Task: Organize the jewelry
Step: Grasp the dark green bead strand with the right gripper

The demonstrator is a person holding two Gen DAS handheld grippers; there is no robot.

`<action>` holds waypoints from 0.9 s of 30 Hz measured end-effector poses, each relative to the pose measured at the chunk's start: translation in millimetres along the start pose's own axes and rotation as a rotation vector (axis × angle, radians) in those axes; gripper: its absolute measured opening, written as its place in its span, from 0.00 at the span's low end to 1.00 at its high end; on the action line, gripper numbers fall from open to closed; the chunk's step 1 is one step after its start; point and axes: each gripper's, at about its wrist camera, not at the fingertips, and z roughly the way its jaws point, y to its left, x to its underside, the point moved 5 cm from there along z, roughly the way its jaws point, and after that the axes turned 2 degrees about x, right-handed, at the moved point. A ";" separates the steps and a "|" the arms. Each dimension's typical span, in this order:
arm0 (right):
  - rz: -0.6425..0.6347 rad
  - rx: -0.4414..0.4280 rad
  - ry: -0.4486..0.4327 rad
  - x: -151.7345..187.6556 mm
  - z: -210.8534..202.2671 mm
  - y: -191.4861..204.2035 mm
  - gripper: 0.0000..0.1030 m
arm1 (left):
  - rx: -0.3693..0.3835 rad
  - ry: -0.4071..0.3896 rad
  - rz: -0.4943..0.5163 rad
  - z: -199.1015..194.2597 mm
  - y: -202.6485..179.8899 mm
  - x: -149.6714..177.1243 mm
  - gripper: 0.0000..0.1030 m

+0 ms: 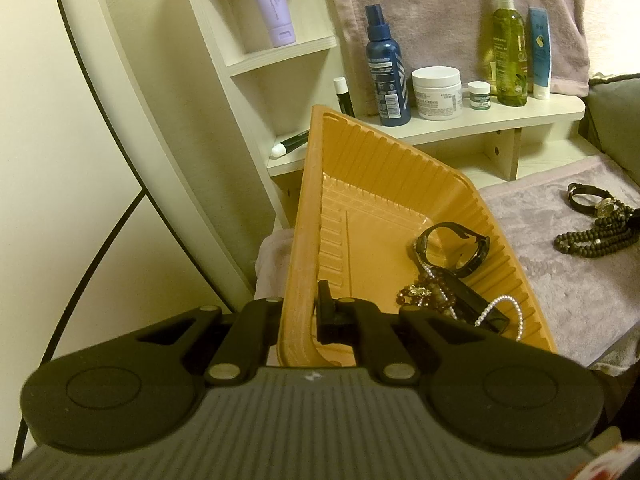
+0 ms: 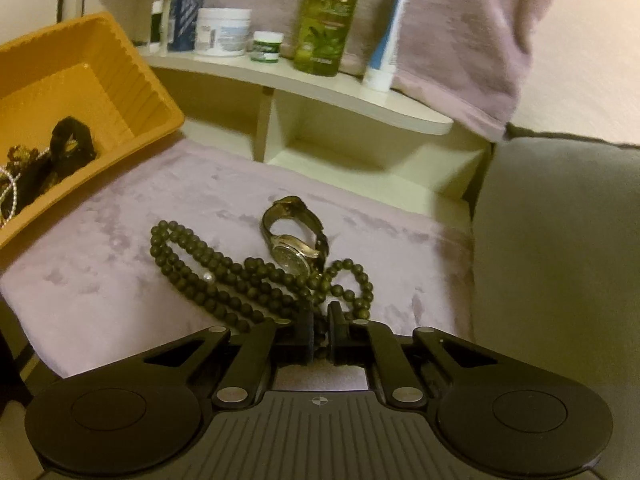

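Observation:
My left gripper is shut on the near rim of the orange tray and holds it tilted. Inside the tray lie a black watch, a brown bead bracelet and a pearl strand. The tray also shows at the left of the right wrist view. My right gripper is shut on a dark bead necklace that lies on the mauve cloth. A metal-faced wristwatch lies just beyond the beads. The necklace and wristwatch also show at the right of the left wrist view.
A white shelf behind the cloth carries a blue spray bottle, a white cream jar, a small jar, a green bottle and a tube. A grey cushion lies to the right. A mauve towel hangs behind.

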 end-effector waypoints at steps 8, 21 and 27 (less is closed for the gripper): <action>0.054 0.021 0.007 11.2 -2.0 -6.0 0.25 | 0.000 -0.002 0.003 -1.0 -1.0 -1.7 0.04; 0.221 -0.018 0.021 6.7 18.8 -23.1 0.32 | -0.001 -0.001 0.001 -0.9 -1.7 -2.1 0.04; 0.222 -0.016 0.019 6.3 20.9 -24.8 0.31 | 0.000 -0.002 0.000 -1.0 -2.1 -2.0 0.04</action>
